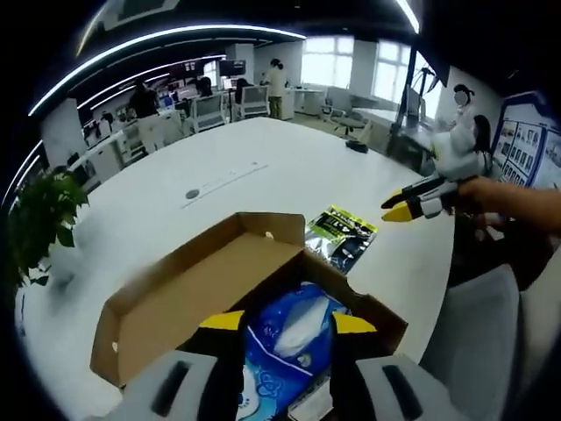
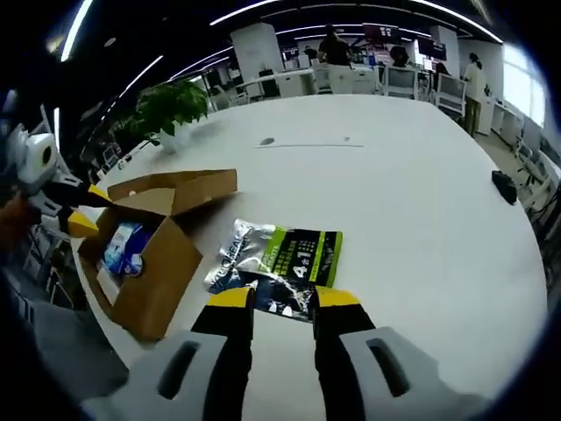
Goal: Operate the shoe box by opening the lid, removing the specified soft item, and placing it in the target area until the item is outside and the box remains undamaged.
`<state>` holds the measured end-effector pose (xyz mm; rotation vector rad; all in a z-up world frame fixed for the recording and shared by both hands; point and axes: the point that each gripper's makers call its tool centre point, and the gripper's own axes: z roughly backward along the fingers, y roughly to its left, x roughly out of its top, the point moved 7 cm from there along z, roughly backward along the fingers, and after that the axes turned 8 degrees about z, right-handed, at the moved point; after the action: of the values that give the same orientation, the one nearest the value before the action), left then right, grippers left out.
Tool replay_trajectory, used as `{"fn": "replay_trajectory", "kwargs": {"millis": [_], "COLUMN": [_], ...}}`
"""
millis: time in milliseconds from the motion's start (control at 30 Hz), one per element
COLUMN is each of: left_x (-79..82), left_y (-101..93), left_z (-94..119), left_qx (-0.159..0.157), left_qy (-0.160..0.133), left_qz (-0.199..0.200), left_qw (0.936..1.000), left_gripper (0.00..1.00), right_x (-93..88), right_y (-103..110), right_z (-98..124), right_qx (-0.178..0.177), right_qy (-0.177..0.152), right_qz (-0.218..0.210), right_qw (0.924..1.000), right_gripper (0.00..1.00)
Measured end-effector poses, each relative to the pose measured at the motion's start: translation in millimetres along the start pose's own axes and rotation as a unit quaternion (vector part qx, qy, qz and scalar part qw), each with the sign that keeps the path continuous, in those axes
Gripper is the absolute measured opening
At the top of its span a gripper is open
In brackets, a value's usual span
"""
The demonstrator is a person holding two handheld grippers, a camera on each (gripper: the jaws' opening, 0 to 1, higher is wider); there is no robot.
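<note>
The white table [image 2: 421,202] is the largest thing, its rounded top running out to 12 o'clock in both views with wide bare surface beyond the box; its near edge curves past 5 o'clock in the right gripper view. A potted plant [image 2: 166,110] stands near the far edge at 11 o'clock there, and a small dark object [image 2: 505,186] lies at 3 o'clock close to the table's rim.

The cardboard shoe box [image 1: 175,303] sits at the table's near edge, lid flap swung back and open. Inside it lies the blue soft pack [image 1: 294,338], low in the left gripper view.

The green-and-silver foil pouch [image 2: 279,263] lies flat on the table just beside the box, outside it.

The left gripper [image 1: 287,323] hovers over the open box, its yellow-tipped jaws parted on either side of the blue pack, gripping nothing. The right gripper [image 2: 284,298] holds its jaws apart at the pouch's near edge, clasping nothing, with open tabletop from 1 to 4 o'clock.
</note>
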<state>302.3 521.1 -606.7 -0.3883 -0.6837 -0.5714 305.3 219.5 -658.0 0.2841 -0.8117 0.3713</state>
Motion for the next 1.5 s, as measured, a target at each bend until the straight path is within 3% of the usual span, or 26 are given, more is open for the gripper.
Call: {"fn": "replay_trajectory", "kwargs": {"millis": [333,600,933,1500], "left_x": [-18.7,-36.1,-61.4,-87.2], "left_y": [28.6,41.0,48.7,63.8], "left_z": [28,47,68,90], "left_qx": [0.012,0.021,0.034,0.040], "left_qy": [-0.036,-0.054,-0.078,-0.109], "left_qz": [0.042,0.040,0.034,0.041], "left_qw": [0.9984,0.9975,0.9958,0.9924], "left_gripper": [0.52,0.62,0.71,0.85], "right_x": [25.0,40.7,47.1,52.1], "right_y": [30,63,102,160], "right_z": [9,6,-4,-39], "right_qx": [0.053,0.086,0.132,0.185], "right_qy": [-0.015,-0.022,-0.022,-0.010], "right_qz": [0.008,0.044,0.081,0.125], "right_qw": [0.9985,0.9951,0.9876,0.9747], "right_gripper": [0.29,0.33,0.35,0.36]}}
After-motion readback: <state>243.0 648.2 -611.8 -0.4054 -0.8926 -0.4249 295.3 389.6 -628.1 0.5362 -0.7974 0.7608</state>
